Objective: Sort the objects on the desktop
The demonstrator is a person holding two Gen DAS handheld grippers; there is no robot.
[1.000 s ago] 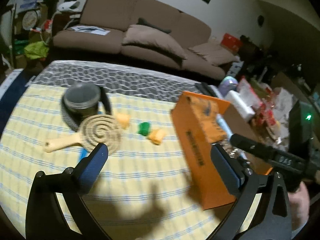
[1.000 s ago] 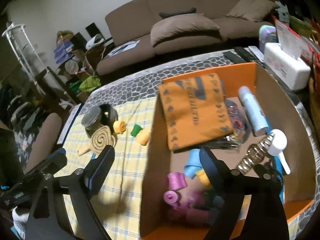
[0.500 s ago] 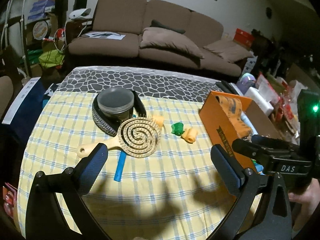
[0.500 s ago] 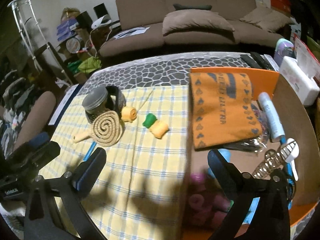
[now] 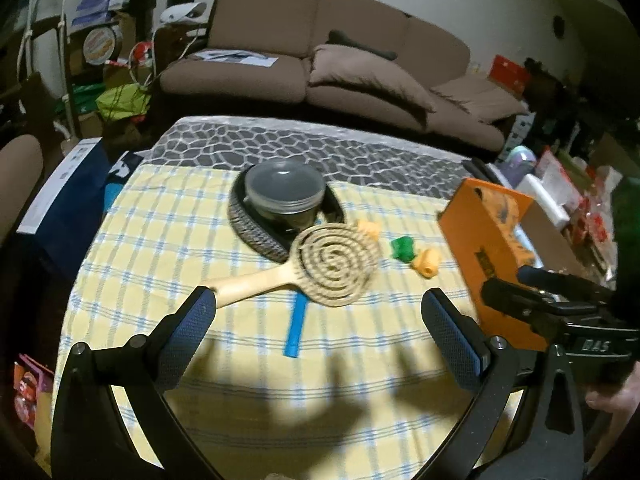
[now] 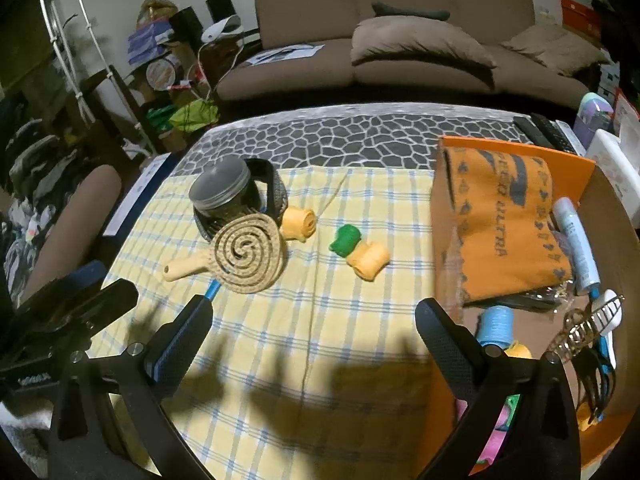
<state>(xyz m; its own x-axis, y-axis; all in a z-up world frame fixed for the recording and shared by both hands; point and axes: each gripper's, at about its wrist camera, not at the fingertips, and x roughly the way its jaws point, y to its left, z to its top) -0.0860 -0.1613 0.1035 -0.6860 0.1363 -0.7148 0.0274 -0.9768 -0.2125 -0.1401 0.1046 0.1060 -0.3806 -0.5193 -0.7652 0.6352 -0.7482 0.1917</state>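
Observation:
On the yellow checked cloth lie a tan spiral hairbrush (image 5: 328, 266) (image 6: 244, 254), a blue strip (image 5: 295, 328) under it, a lidded grey jar (image 5: 285, 192) (image 6: 222, 192) inside a dark band, a green roller (image 5: 402, 247) (image 6: 345, 240) and two yellow rollers (image 5: 427, 263) (image 6: 368, 259) (image 6: 298, 222). My left gripper (image 5: 316, 330) hovers open over the cloth, just short of the brush. My right gripper (image 6: 314, 338) is open too, empty, above the cloth beside the orange box (image 5: 476, 248) (image 6: 444, 248).
The box holds an orange cloth (image 6: 500, 220), a white tube (image 6: 576, 248), a blue roller (image 6: 496, 324), clips and pink rollers. A brown sofa (image 6: 400, 40) stands beyond the table's far edge. Clutter fills the floor at left and a shelf at right. A hand (image 5: 612, 396) shows at right.
Both views have swung left, away from the box and over the cloth; the brush and rollers now sit nearer the middle. The right gripper's jaws have spread slightly wider.

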